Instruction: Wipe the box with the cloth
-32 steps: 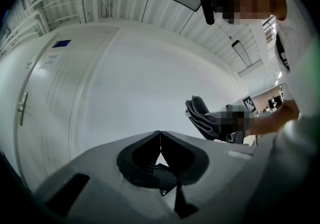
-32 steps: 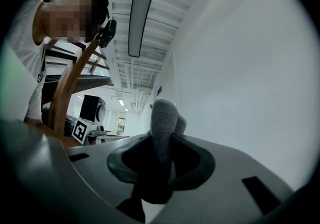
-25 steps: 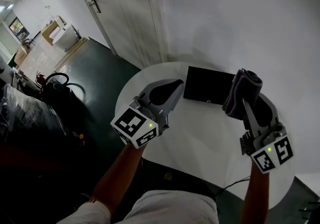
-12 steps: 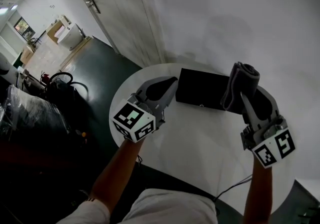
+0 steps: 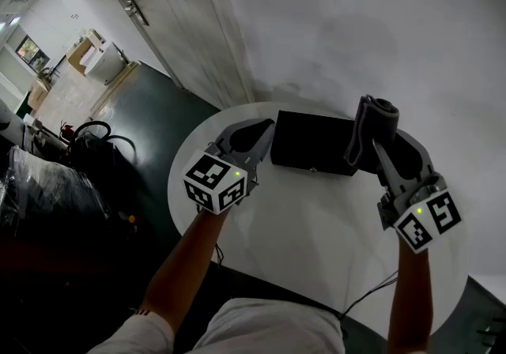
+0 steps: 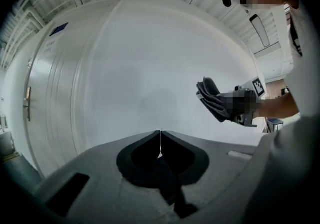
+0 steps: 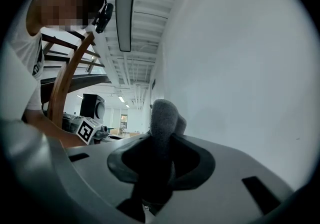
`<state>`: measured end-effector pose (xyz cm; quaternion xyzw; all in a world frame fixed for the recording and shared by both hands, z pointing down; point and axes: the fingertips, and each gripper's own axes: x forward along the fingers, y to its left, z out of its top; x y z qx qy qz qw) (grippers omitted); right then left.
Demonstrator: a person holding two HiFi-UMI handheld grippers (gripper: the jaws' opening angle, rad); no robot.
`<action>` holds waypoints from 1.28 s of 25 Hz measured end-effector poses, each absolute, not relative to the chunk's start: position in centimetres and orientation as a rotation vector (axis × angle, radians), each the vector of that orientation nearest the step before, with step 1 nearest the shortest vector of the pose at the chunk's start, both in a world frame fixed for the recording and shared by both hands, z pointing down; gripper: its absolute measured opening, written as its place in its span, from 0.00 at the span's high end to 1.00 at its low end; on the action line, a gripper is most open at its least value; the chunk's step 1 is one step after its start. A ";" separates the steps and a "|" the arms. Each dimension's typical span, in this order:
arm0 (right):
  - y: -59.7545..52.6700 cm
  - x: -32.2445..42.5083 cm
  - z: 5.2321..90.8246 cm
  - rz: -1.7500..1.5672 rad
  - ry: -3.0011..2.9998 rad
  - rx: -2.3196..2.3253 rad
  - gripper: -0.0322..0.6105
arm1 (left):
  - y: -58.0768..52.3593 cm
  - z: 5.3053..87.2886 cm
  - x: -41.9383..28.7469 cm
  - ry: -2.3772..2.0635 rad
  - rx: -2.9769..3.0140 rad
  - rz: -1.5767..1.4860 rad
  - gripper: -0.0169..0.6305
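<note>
Pinching the bunched cloth [image 5: 371,127] upright in the right gripper [image 5: 370,145], over the right end of the box [image 5: 310,153] at the table's [image 5: 316,226] far side. Left gripper [image 5: 267,129] shut, empty, beside the left end. Might shove the box away — nothing braces it.

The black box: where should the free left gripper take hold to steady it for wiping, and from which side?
Probably the left short end of the box, coming in from the left, where the shut left gripper sits. The box lies flat and low on the table, so its thin height suits the jaws once opened; the right gripper holds the cloth at the other end.
</note>
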<state>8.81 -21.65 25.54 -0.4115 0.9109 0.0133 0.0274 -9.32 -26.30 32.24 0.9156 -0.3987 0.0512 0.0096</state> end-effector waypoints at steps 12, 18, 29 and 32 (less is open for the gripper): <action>-25.8 11.1 30.9 -0.160 2.815 -1.439 0.78 | -30.8 38.6 -10.9 -1.222 2.666 0.396 0.95; -27.6 12.9 34.8 -0.333 2.783 -1.505 0.78 | -31.9 41.5 -10.8 -1.191 2.589 0.490 0.94; -31.3 16.7 41.7 -0.662 2.724 -1.659 0.78 | -33.7 45.5 -10.6 -1.155 2.411 0.608 0.75; -31.9 17.5 43.1 -0.745 2.716 -1.689 0.78 | -34.0 46.2 -10.5 -1.141 2.355 0.613 0.74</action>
